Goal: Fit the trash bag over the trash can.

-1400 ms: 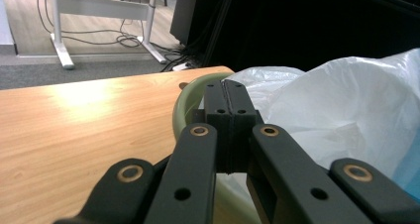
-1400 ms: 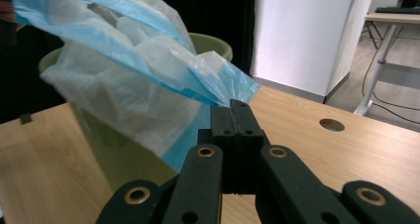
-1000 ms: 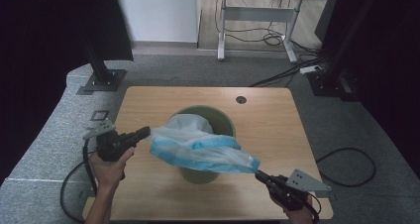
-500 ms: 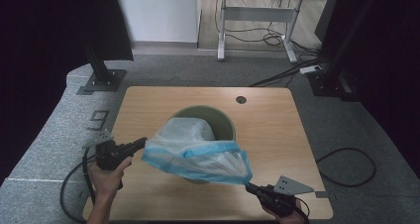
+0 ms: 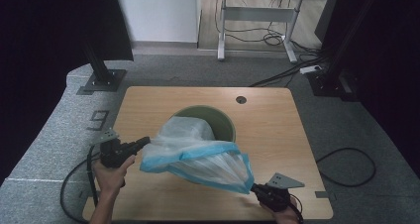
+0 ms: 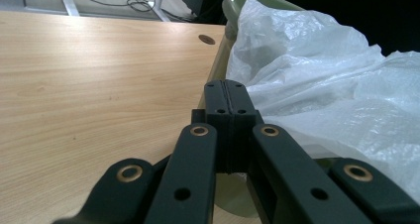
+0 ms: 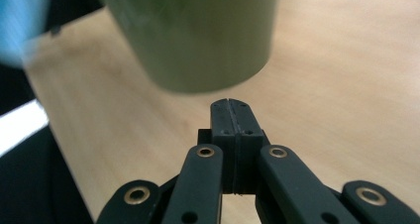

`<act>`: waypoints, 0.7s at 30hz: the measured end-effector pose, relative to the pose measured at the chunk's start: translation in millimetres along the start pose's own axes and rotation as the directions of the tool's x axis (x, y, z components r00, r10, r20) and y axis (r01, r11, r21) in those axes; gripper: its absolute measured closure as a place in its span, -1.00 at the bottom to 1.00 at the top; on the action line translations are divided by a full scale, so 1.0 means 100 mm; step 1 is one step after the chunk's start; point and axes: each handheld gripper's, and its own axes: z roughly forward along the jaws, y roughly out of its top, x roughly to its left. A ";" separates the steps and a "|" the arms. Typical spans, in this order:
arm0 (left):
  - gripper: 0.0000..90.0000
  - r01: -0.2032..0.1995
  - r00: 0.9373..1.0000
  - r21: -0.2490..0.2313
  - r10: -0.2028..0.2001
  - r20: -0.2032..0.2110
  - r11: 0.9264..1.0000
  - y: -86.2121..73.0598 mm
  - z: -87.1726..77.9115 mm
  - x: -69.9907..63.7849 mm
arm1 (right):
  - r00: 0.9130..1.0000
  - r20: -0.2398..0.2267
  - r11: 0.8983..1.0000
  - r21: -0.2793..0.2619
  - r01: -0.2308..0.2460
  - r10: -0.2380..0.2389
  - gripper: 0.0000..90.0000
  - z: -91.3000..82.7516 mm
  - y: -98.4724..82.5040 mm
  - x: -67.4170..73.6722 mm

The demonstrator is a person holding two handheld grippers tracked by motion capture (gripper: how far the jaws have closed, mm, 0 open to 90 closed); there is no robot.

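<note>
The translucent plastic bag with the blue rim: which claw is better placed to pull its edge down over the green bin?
Probably left. The left claw grips the translucent plastic bag's blue rim right beside the round green bin; the right claw holds its corner farther away, near the table's front edge.

A wooden bench [image 5: 277,135] spreads beyond both tools, with a small round hole [image 5: 241,99] far ahead of them near its back edge. A grey carpet [image 5: 346,135] lies around it, a black cable [image 5: 346,167] looping just right of the right tool. Further ahead stands a white desk frame [image 5: 257,16] with tangled wires [image 5: 247,33] beneath.
</note>
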 end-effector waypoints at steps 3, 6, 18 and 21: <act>1.00 -0.006 1.000 -0.001 0.006 0.005 1.000 0.01 0.00 -0.02 | 1.000 0.028 0.999 -0.054 -0.005 0.007 0.82 -0.14 0.11 -0.06; 1.00 -0.010 1.000 -0.005 0.010 0.010 1.000 0.02 -0.01 -0.04 | 0.998 0.055 0.994 -0.105 0.010 -0.005 0.76 -0.30 0.26 -0.11; 1.00 -0.026 1.000 0.000 0.026 0.015 1.000 0.08 0.00 -0.08 | 0.992 0.017 0.976 -0.177 0.129 -0.128 0.34 -0.27 0.93 -0.03; 1.00 -0.027 1.000 -0.001 0.027 0.015 1.000 0.10 0.00 -0.08 | 0.992 -0.017 0.980 -0.158 0.123 -0.128 0.28 -0.10 1.01 -0.05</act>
